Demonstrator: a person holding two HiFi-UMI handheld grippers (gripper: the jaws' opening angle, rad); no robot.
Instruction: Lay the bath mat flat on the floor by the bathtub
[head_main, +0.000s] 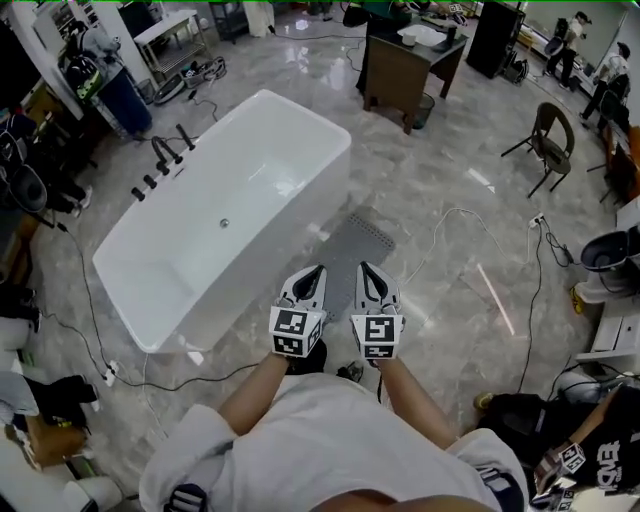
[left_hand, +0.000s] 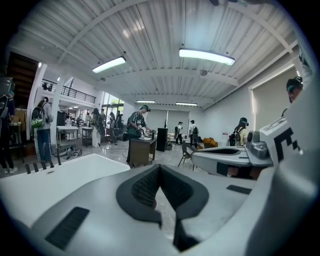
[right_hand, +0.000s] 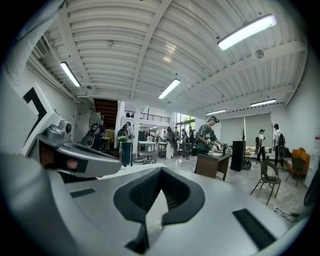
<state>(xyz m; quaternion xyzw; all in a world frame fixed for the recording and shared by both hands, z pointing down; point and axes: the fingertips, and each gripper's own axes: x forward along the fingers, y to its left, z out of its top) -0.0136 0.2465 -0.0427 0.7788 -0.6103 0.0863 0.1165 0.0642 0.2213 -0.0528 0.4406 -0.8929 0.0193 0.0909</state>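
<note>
Head view shows the grey bath mat (head_main: 350, 250) lying on the floor (head_main: 440, 170) just beside the long wall of the bathtub (head_main: 270, 215), seemingly flat; the left gripper (head_main: 317, 270) and right gripper (head_main: 366, 268) hang side by side over its near end, fingers closed together on nothing, as both gripper views confirm; the laying looks done, so a careful finish means checking the covered near edge for folds, and pressing any curl down with closed fingers rather than regrasping.
</note>
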